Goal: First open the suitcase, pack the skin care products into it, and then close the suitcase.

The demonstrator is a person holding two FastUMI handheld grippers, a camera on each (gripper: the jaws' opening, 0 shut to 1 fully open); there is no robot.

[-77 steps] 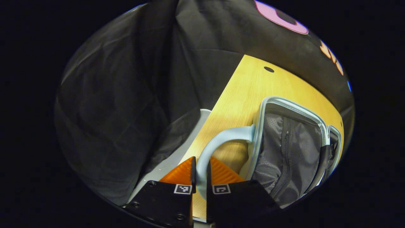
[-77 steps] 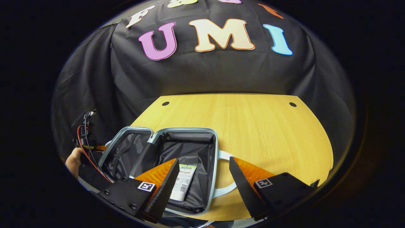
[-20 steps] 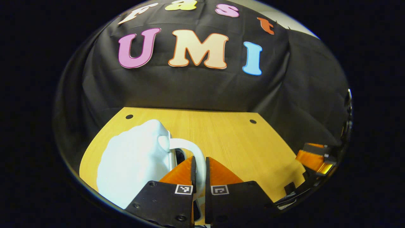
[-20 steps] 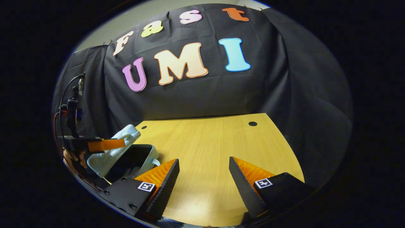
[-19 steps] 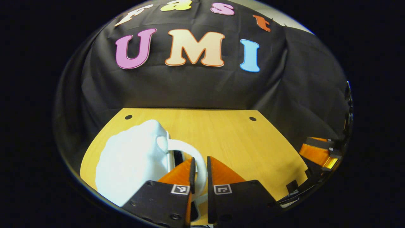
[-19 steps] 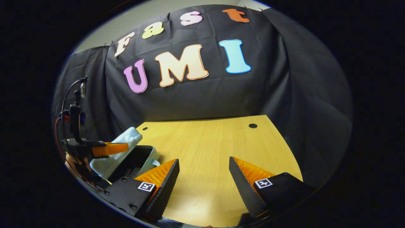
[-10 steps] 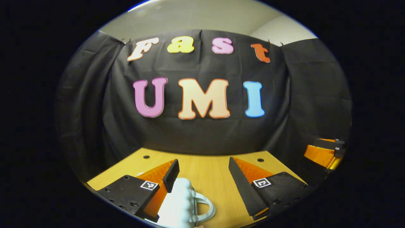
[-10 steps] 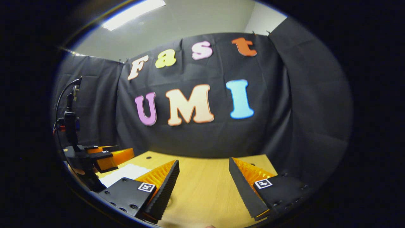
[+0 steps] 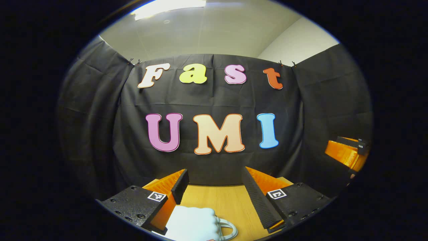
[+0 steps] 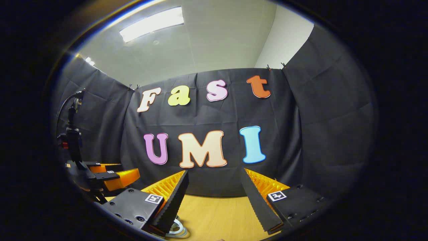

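From the left gripper view, the pale suitcase [image 9: 192,227] is cut off by the bottom edge, so only its ridged top and part of its handle [image 9: 229,229] show, and I cannot tell whether it is fully closed. In the right gripper view, just a sliver of that handle peeks out below the right gripper [image 10: 214,194], half hidden by one finger [image 10: 174,201].

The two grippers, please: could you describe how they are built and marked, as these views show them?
Left gripper and right gripper each have two wedge-shaped, ridged fingers on black textured blocks with screws and a small square black-and-white marker. In the right gripper view, the left gripper's body carries an upright black mast with a cable.
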